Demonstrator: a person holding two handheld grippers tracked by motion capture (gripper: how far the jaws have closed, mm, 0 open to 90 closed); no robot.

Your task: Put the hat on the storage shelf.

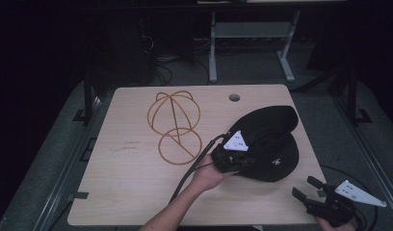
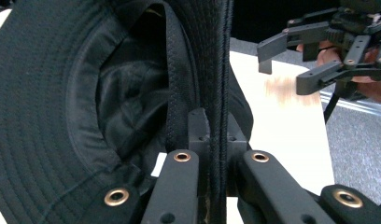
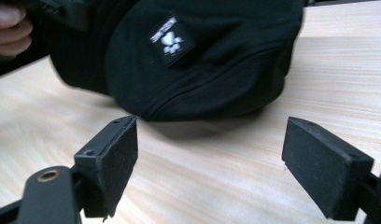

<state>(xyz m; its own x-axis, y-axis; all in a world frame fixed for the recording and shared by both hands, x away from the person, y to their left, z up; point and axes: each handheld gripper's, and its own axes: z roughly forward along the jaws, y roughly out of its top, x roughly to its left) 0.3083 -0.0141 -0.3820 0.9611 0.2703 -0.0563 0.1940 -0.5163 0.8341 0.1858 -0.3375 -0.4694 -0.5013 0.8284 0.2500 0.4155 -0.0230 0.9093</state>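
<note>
A dark room with cables and desk legs lay behind the pale wooden tabletop (image 1: 137,192). On its left-centre stood one brass-coloured wire hat stand (image 1: 174,126), domed above a flat ring. Right of it, the left tongs (image 1: 231,161) were clenched on the stitched brim of the single black fabric bucket hat (image 1: 274,139), which lay tipped at the tabletop's right side. It looked light, soft and floppy, so the brim's firmer edge seemed the best hold, and the crown would likely sag. At the near right corner, the right tongs (image 1: 306,187) waited released, apart from the hat.
</note>
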